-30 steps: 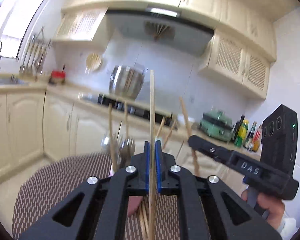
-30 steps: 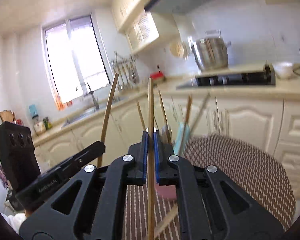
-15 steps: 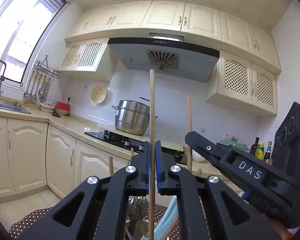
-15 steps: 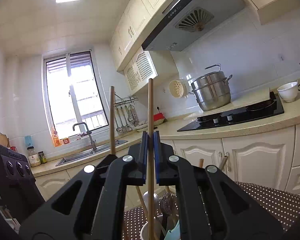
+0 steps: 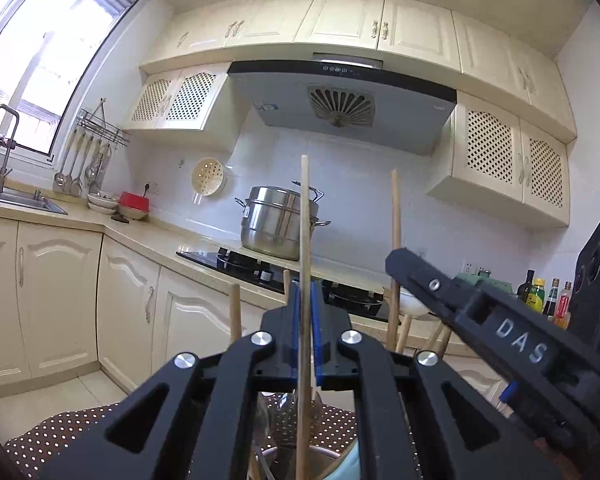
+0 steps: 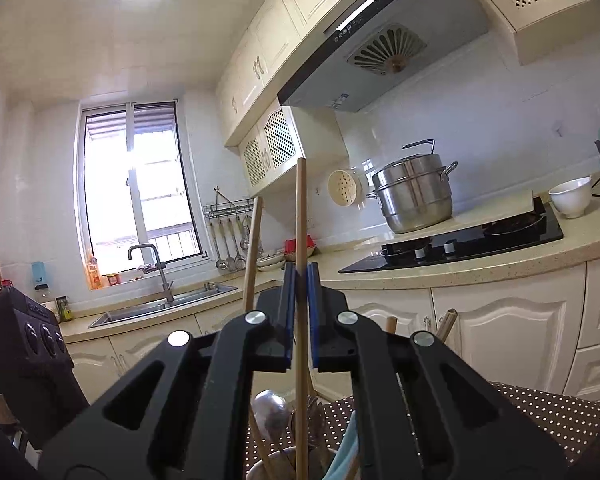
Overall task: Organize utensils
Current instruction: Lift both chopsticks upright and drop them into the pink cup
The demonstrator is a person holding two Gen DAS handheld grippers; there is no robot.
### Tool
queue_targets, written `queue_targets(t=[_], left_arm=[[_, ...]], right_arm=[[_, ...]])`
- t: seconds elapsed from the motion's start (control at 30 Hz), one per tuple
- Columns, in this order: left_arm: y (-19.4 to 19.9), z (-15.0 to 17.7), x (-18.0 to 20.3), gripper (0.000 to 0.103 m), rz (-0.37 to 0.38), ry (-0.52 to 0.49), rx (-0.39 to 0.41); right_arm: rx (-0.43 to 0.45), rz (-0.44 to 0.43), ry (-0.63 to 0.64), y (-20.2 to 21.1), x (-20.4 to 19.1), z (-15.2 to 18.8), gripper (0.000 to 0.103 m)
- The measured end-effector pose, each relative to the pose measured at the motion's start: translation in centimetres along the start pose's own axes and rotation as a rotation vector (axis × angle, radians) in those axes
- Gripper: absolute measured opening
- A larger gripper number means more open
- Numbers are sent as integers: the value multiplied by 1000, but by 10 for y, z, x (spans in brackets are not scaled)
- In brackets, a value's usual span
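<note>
Standing behind both grippers is a kitchen counter (image 5: 148, 236) with a black hob (image 5: 236, 260), a steel steamer pot (image 5: 278, 222) under a grey range hood (image 5: 340, 100), and a sink (image 6: 160, 308) by the window (image 6: 136, 188). Below the fingers a cup (image 6: 276, 460) on a dotted cloth (image 6: 540, 412) holds a metal spoon (image 6: 270, 410) and more wooden sticks, close under the held pieces. White letters "DAS" (image 5: 520, 340) can be read on the right tool's side in the left view.

The left gripper (image 5: 306, 300) is clamped on one wooden chopstick (image 5: 305, 220), its long axis upright, tip up. The right gripper (image 6: 300, 280) is pressed together on another chopstick (image 6: 300, 208), also upright. Each stick's low end goes down toward the cup.
</note>
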State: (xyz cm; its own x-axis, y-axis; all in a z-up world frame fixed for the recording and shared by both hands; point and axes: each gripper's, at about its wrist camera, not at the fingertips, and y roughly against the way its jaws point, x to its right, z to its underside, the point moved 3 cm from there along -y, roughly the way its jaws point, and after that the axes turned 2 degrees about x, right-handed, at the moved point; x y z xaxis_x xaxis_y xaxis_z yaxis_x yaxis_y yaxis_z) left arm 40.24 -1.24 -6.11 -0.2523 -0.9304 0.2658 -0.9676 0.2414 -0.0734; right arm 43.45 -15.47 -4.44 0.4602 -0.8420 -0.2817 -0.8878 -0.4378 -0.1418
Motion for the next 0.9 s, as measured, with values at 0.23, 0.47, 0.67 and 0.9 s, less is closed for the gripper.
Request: queue_targets(t=[0.23,0.47,0.67,0.9], left_arm=[[2,-7,-1,6,8,20,45],[-4,-2,-2,6,7,39,68],[-6,7,-5,6,7,43,62],[-6,18,-9,6,-9,32,9]], right_arm=[[-8,1,-13,0,2,4,6],[-4,3,-24,1,5,4,6],[-12,4,-38,0,11,10,6],[-21,2,-45,-1,13,13,6]])
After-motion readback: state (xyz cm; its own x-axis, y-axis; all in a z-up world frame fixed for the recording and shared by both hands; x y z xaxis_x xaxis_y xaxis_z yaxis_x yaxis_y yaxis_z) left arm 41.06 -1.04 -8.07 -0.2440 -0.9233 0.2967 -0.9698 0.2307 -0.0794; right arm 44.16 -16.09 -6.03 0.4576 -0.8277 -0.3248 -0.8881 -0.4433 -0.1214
